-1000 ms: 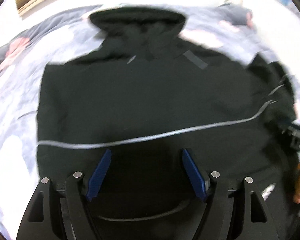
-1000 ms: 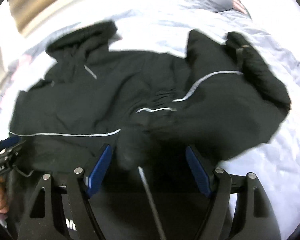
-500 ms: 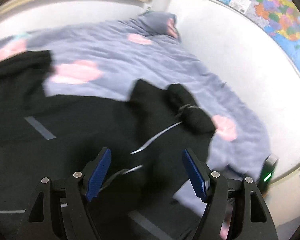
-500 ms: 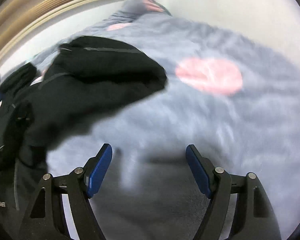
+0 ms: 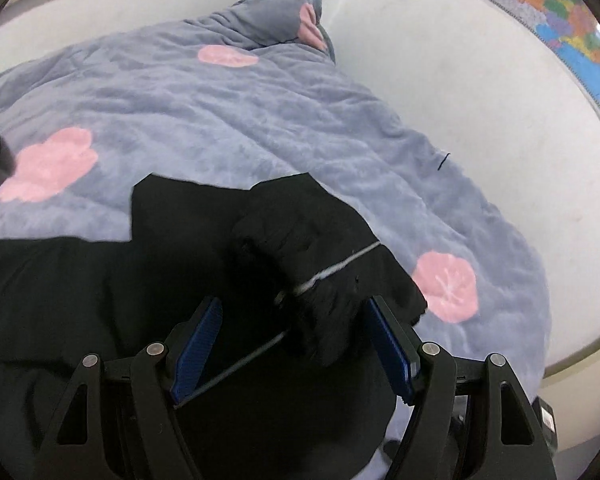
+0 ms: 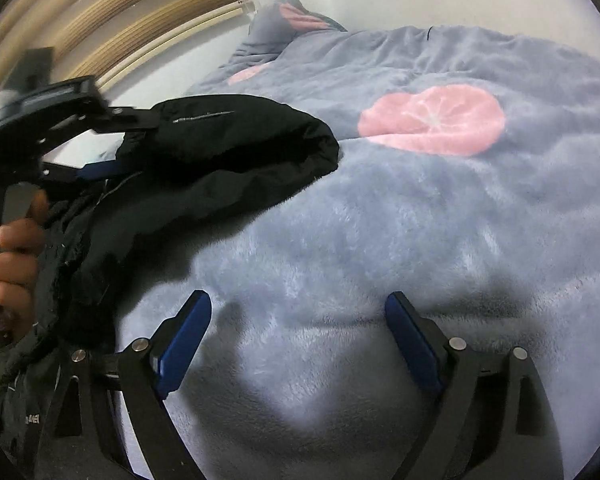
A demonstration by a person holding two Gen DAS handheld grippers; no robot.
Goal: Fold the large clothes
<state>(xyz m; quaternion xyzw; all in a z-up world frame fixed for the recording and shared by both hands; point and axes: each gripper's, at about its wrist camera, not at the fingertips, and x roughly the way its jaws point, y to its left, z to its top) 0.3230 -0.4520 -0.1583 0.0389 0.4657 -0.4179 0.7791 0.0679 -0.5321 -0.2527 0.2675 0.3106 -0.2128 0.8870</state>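
Note:
A large black hooded jacket [image 5: 100, 288] with thin grey stripes lies on a bed. Its bunched right sleeve [image 5: 320, 264] lies straight ahead of my left gripper [image 5: 292, 340], which is open, with the sleeve's folds between its blue pads. In the right wrist view the sleeve's cuff end [image 6: 236, 148] lies on the blanket at upper left, with the left gripper's frame [image 6: 60, 112] and a hand beside it. My right gripper [image 6: 300, 336] is open and empty over bare blanket, to the right of the sleeve.
A fluffy lavender blanket [image 5: 260, 120] with pink flower patches covers the bed. A white wall [image 5: 480, 100] with a coloured map [image 5: 560, 20] runs along the right. A pillow [image 6: 288, 20] lies at the far end. Wooden blinds [image 6: 100, 20] are at the upper left.
Both grippers have swung right, from over the jacket's body to its right sleeve. The left gripper has closed in on the sleeve; the right now hovers over bare blanket beside it.

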